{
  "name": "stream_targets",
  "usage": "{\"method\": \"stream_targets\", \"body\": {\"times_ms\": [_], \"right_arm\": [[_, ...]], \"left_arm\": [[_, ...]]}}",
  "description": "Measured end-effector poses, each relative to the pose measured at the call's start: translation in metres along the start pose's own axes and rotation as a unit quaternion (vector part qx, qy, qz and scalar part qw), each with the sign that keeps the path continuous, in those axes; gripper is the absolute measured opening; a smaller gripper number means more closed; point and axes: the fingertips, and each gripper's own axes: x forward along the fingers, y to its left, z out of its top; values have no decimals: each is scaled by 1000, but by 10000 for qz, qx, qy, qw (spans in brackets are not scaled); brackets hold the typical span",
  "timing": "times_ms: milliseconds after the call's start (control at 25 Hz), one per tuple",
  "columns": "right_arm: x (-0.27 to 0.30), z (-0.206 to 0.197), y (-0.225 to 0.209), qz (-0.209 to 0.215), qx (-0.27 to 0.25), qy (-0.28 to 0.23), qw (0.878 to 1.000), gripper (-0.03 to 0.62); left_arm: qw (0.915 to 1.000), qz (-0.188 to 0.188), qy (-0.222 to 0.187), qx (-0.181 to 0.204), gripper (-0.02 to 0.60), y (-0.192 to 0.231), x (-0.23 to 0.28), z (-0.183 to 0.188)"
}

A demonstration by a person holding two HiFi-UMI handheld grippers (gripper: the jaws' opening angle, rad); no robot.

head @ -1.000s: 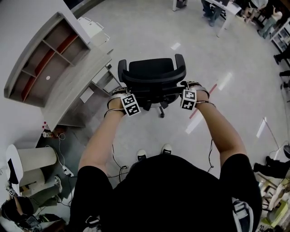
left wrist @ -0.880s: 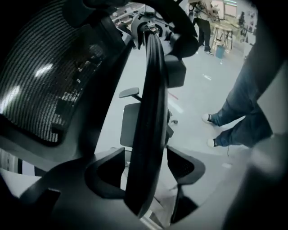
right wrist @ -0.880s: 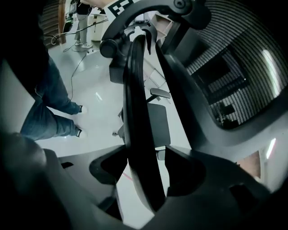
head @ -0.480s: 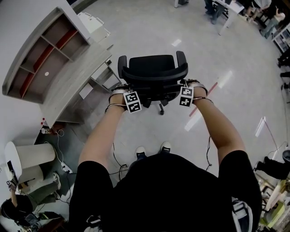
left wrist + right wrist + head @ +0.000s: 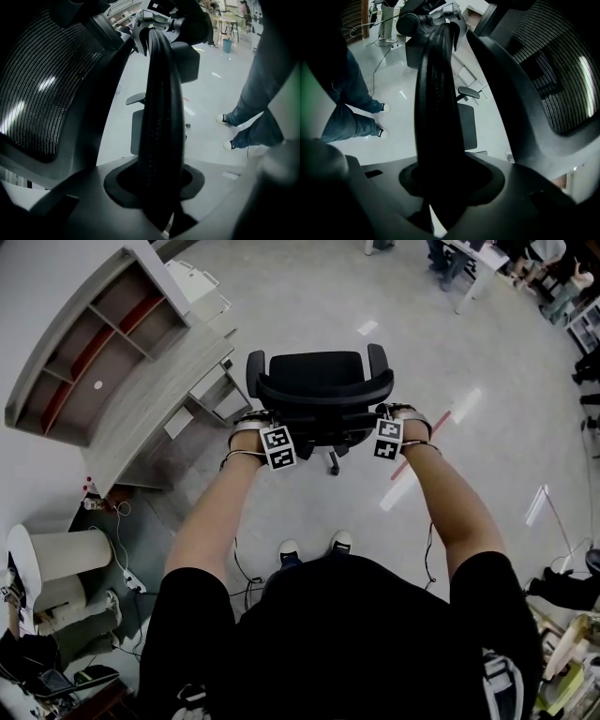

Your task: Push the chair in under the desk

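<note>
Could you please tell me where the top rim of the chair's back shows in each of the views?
Head view: the top rim curves across the upper middle, on the chair's side nearest the person.
Left gripper view: it is the thick black bar up the middle, mesh on its left.
Right gripper view: the same bar up the middle, mesh on its right.
Shared landmark: the person's shoes, in all three views.

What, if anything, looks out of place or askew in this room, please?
Only the chair: it stands out on the open floor beside the desk, not tucked under it. Nothing looks spilled or damaged.
</note>
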Motion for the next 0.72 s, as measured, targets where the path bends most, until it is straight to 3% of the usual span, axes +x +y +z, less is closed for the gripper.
{"method": "stream_targets", "body": {"times_ms": [720], "right_arm": [[-31, 20, 56, 3, -112, -31, 9999, 129]], "left_arm": [[9999, -116, 69, -90, 109, -61, -36, -17]]}}
